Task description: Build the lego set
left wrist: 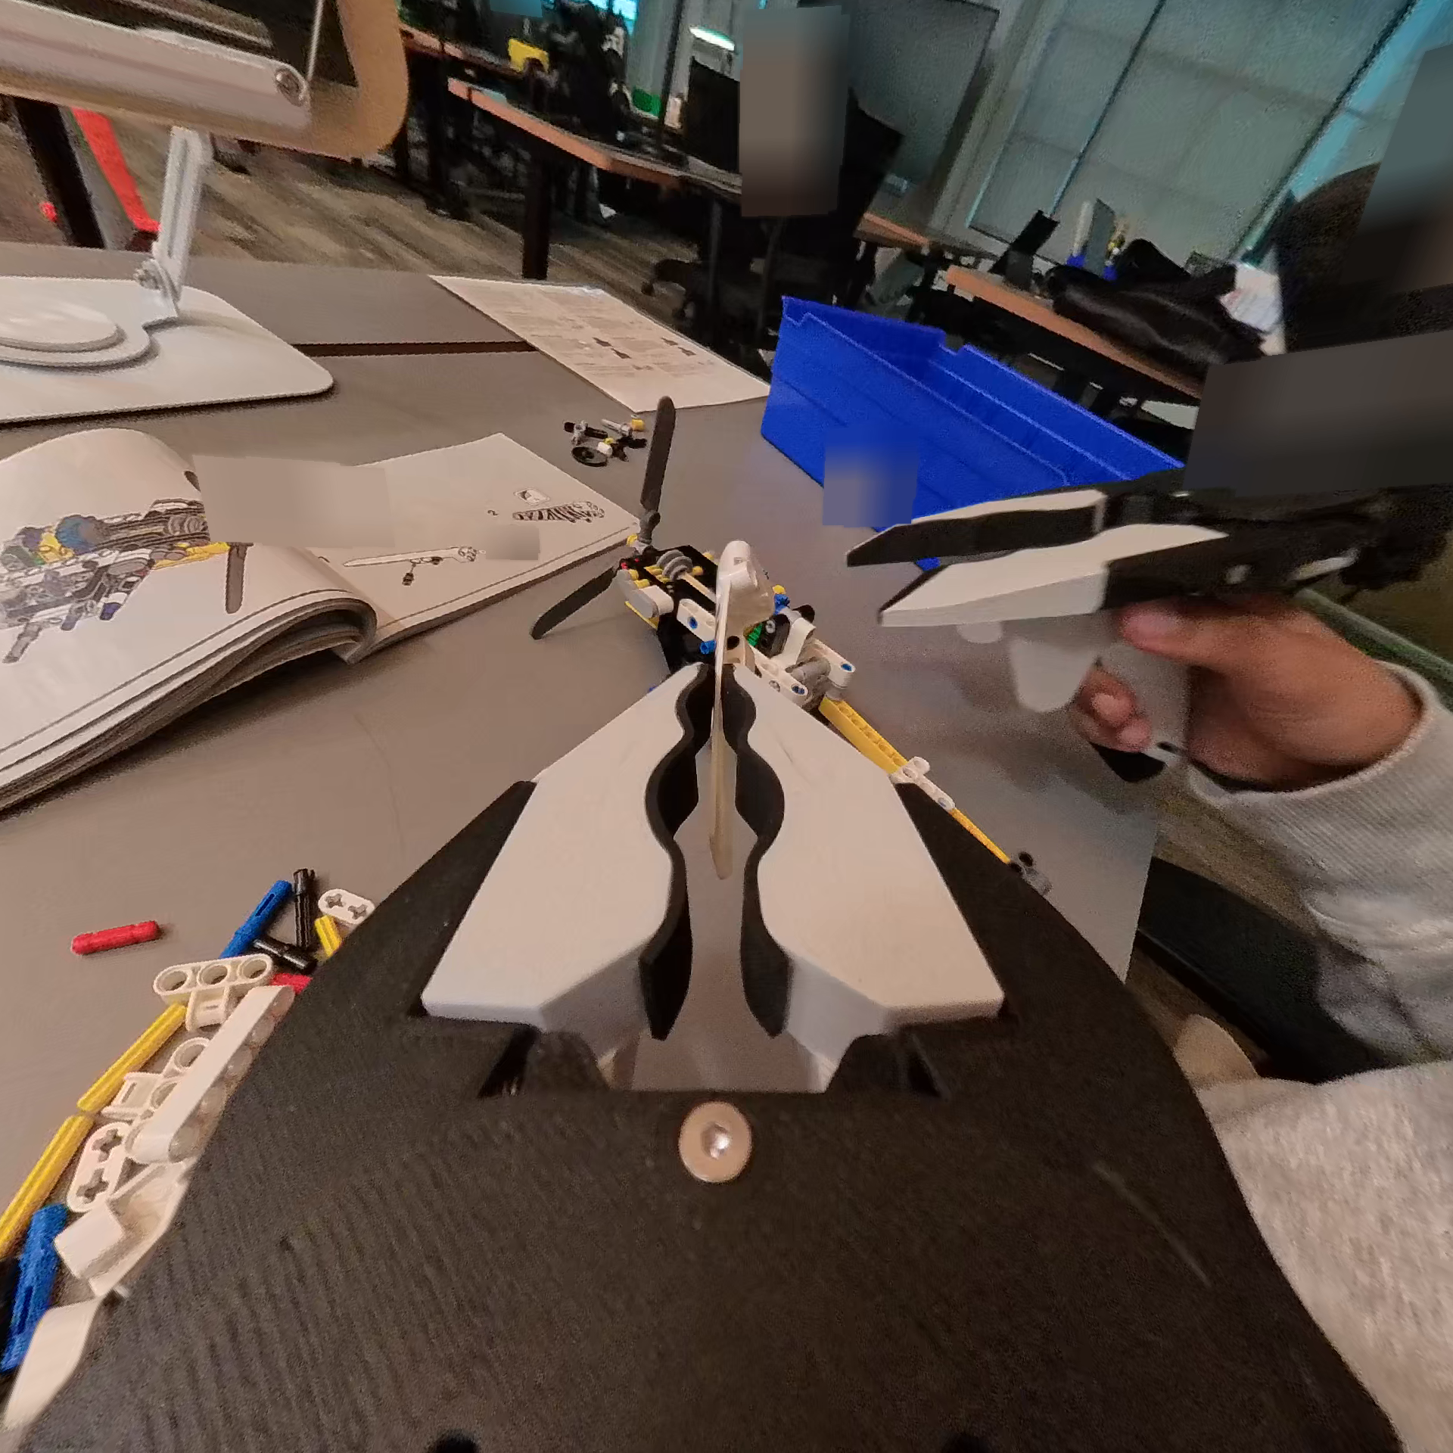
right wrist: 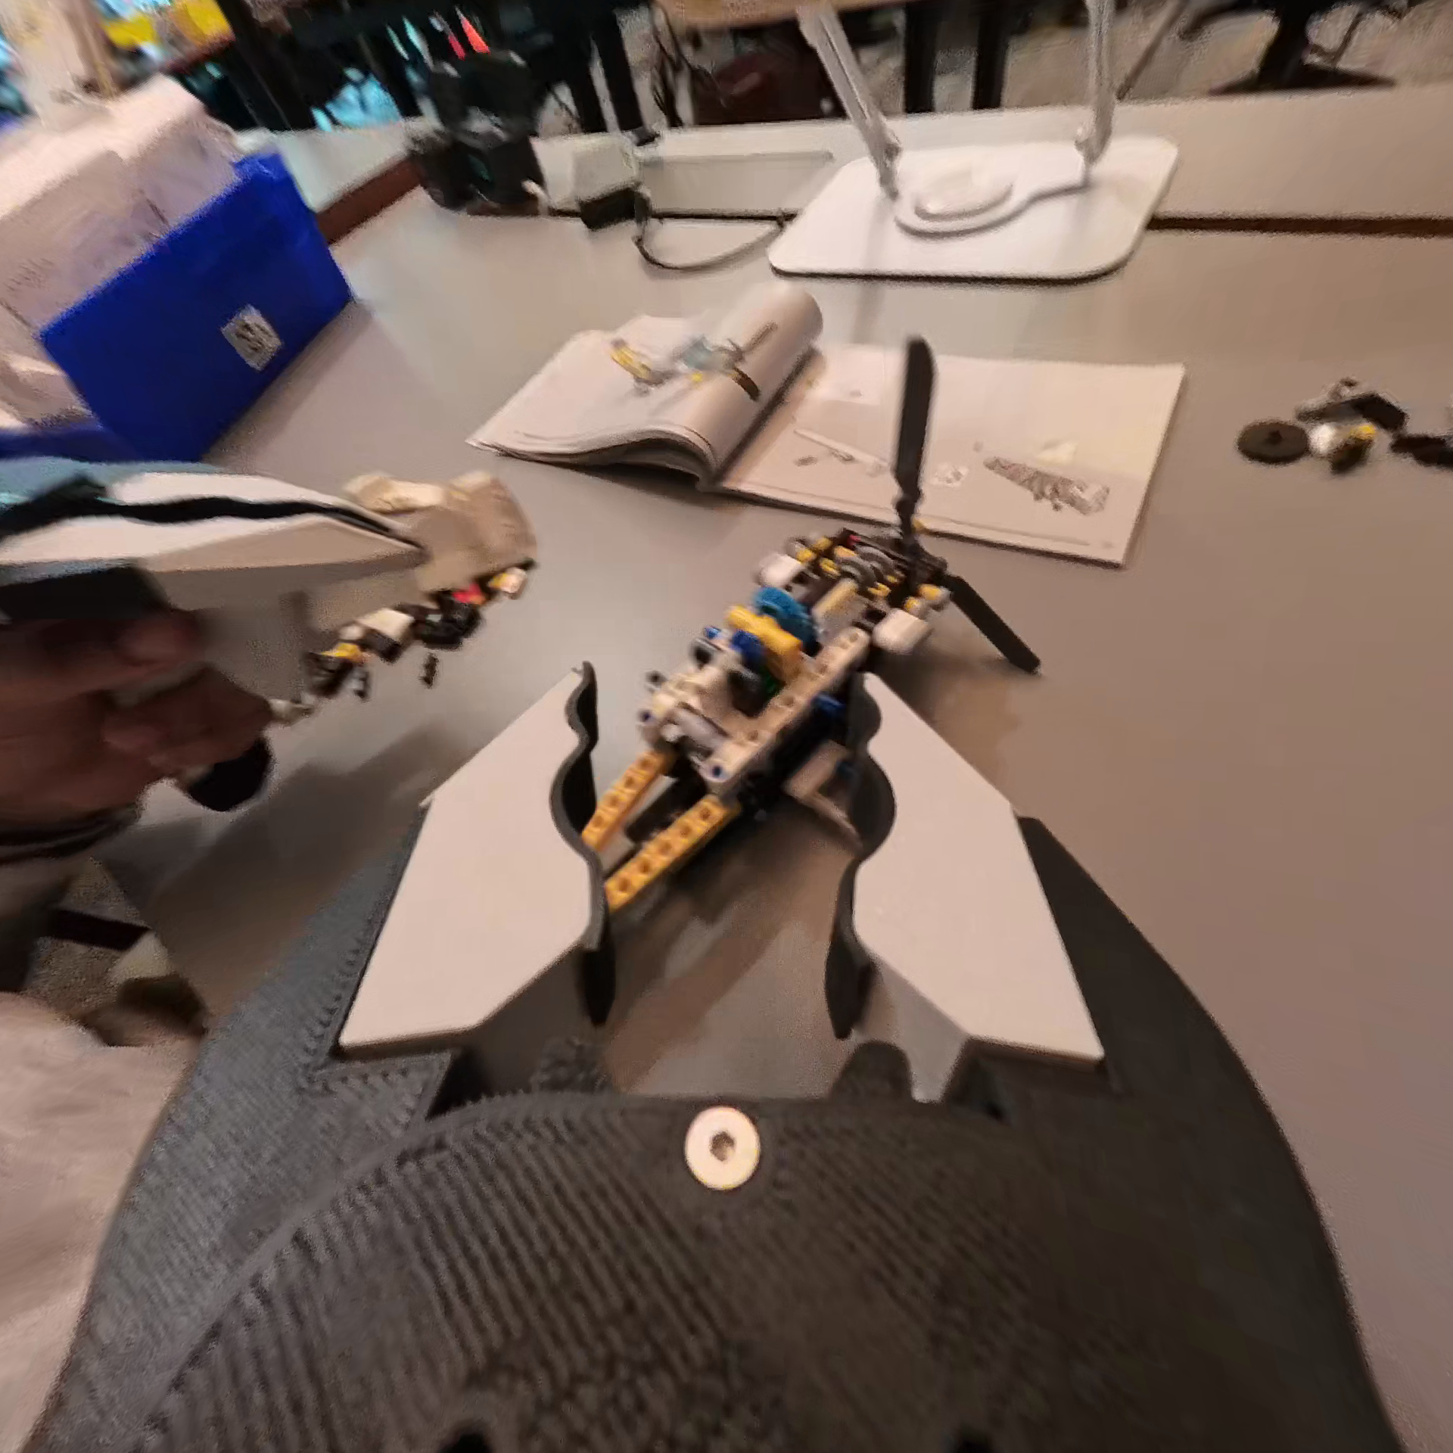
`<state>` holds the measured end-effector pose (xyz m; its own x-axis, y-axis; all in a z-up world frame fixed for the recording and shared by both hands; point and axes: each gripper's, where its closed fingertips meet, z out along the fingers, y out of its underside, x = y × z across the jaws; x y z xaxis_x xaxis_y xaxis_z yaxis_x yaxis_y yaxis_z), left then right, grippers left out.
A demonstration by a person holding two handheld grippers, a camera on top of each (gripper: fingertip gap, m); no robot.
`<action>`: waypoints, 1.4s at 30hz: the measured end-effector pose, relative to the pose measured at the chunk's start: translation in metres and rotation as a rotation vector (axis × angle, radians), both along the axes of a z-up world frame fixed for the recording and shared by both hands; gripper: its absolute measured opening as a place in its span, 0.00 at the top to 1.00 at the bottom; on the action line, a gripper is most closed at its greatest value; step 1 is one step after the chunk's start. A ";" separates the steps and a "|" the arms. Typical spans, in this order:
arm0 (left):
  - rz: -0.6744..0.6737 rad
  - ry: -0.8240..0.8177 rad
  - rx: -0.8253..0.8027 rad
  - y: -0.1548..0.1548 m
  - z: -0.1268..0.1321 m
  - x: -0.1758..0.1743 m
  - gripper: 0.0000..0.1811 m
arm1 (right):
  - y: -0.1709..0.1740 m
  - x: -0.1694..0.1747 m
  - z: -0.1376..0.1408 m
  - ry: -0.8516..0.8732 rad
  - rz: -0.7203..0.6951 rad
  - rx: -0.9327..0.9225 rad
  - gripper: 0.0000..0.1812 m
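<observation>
my left hand-held gripper (left wrist: 719, 692) was clenched on a thin white panel piece (left wrist: 727, 708), which stood upright between its fingers, just in front of the lego model (left wrist: 731, 621) on the grey worktop (left wrist: 440, 708). my right hand-held gripper (right wrist: 723, 723) was released, its fingers spread either side of the model's (right wrist: 794, 668) yellow tail beams without visibly touching. the black propeller (right wrist: 916, 487) pointed away from me. beyond lay the open instruction booklet (right wrist: 943, 456), a blue bin (right wrist: 196, 330) to the left, and loose pieces (left wrist: 196, 1061) beside the left hand-held gripper.
</observation>
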<state>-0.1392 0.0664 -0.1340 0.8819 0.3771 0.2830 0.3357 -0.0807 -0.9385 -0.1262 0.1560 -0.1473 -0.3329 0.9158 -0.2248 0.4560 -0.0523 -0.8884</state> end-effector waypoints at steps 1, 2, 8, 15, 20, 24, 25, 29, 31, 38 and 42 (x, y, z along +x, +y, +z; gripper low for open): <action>0.008 0.006 0.001 0.001 0.000 0.000 1.00 | -0.012 0.004 0.010 0.025 0.030 -0.033 0.68; 0.014 0.017 -0.001 0.003 0.000 0.002 1.00 | -0.027 0.007 0.019 0.048 0.077 -0.081 0.71; 0.131 0.272 -0.054 0.008 0.013 0.007 1.00 | -0.081 0.014 0.043 0.087 0.242 -0.309 0.87; 0.198 0.475 -0.172 0.009 0.008 0.005 1.00 | -0.081 0.006 0.050 0.074 0.190 -0.543 0.88; 0.216 0.698 -0.311 0.014 0.006 0.011 1.00 | -0.087 0.004 0.042 0.012 0.194 -0.659 0.87; 0.199 0.796 -0.399 0.019 0.002 0.019 1.00 | -0.091 0.003 0.039 0.003 0.199 -0.671 0.92; 0.201 0.830 -0.420 0.020 0.002 0.020 1.00 | -0.091 0.003 0.039 0.005 0.196 -0.668 0.94; 0.222 0.928 -0.471 0.020 0.005 0.023 1.00 | -0.086 0.001 0.039 0.015 0.181 -0.669 1.00; 0.241 0.935 -0.494 0.018 0.003 0.020 1.00 | -0.086 0.001 0.040 0.014 0.182 -0.682 1.00; 0.301 0.920 -0.500 0.006 0.006 0.006 1.00 | -0.084 0.000 0.035 0.003 0.157 -0.631 0.94; 0.305 0.968 -0.503 0.007 0.009 0.011 1.00 | -0.090 -0.002 0.034 -0.011 0.172 -0.649 0.91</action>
